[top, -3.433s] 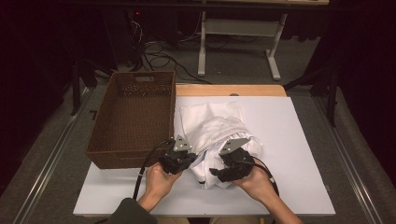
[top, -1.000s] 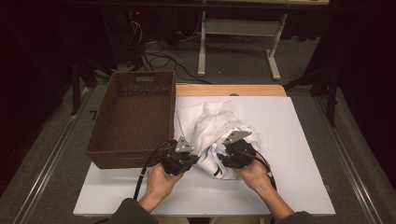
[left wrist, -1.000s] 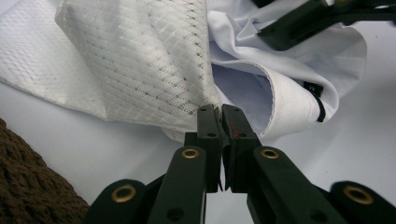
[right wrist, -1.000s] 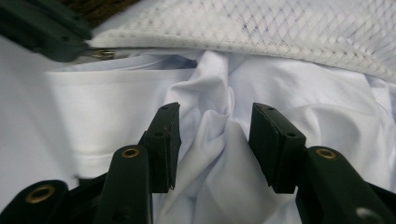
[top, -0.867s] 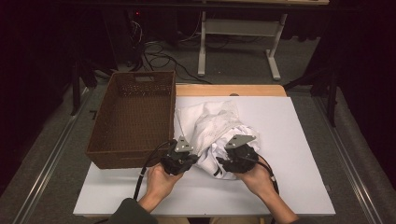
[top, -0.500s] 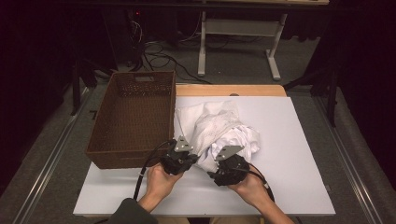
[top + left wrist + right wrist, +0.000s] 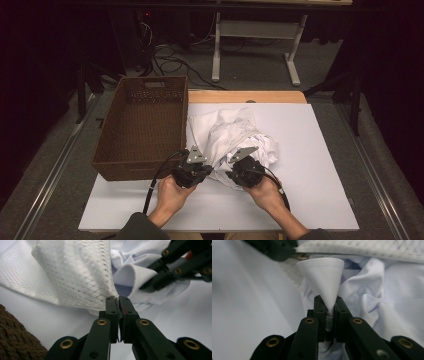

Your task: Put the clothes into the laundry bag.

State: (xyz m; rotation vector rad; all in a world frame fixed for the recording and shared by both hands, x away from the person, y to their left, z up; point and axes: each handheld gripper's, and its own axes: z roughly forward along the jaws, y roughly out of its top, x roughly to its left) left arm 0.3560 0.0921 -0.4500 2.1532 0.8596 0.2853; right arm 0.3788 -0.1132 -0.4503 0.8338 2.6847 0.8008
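Note:
A crumpled pile of white cloth (image 7: 235, 132) lies mid-table. My left gripper (image 7: 206, 169) sits at the pile's near left edge. In the left gripper view it (image 7: 117, 300) is shut on the edge of a white diamond-patterned cloth (image 7: 72, 272). My right gripper (image 7: 234, 173) is at the pile's near right edge. Its jaws have just been closing, and in the right gripper view it (image 7: 328, 301) pinches a cone-shaped fold of smooth pale cloth (image 7: 322, 272). The two grippers are close together, tips facing the pile.
A brown wicker basket (image 7: 142, 167) stands against the pile's left side, right beside my left gripper. Bare white tabletop (image 7: 320, 165) stretches to the right and along the near edge. Table legs and cables lie on the floor beyond the far edge.
My right gripper moved from on top of the pile down to its near edge and closed on a fold of cloth. My left gripper kept still, shut on the patterned cloth.

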